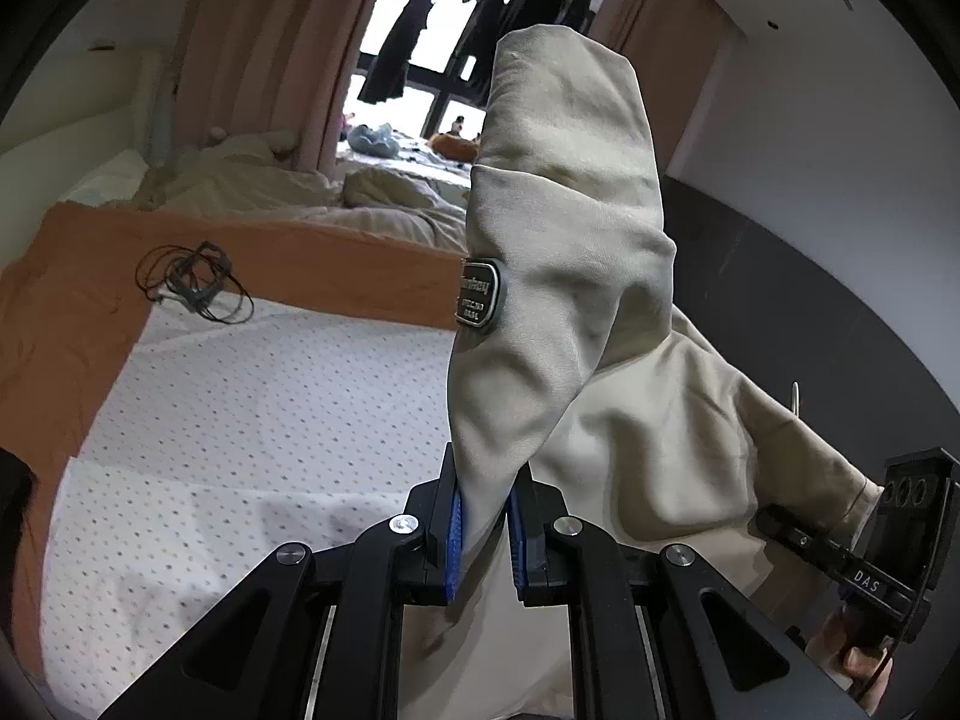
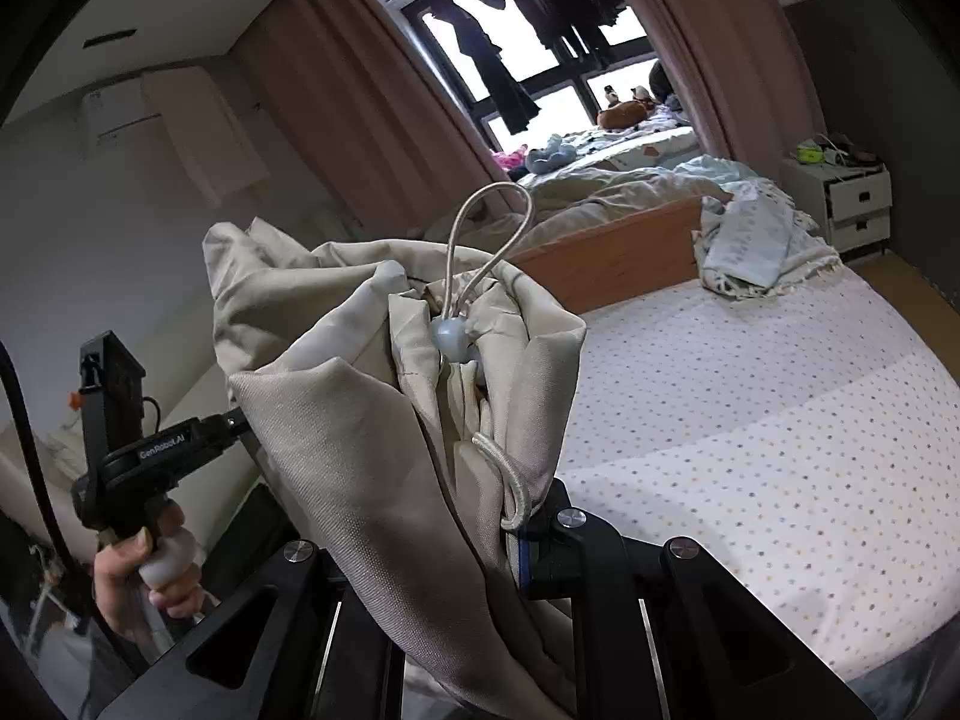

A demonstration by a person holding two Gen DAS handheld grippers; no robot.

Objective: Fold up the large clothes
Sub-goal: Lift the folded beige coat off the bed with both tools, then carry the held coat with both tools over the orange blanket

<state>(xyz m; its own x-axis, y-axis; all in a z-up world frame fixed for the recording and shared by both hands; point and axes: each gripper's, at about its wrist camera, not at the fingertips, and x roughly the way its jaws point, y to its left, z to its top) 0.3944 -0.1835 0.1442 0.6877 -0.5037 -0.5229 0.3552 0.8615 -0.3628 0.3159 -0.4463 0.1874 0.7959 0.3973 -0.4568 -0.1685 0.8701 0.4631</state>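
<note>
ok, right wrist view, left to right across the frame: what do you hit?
Hand on the other claw's grip → beige garment clamped in the right claw, with its toggle and cord loop → dotted sheet → crumpled pale blue cloth → white drawer unit.

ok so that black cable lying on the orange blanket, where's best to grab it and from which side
Take the cable at its dense tangled middle, coming from above with the fingers closing across the bundle. It lies flat and loose on the orange blanket, so the thin outer loops would probably slip out, while the knotted centre gives more to pinch. Both grippers are busy holding the beige jacket, so one must let go first.
</note>
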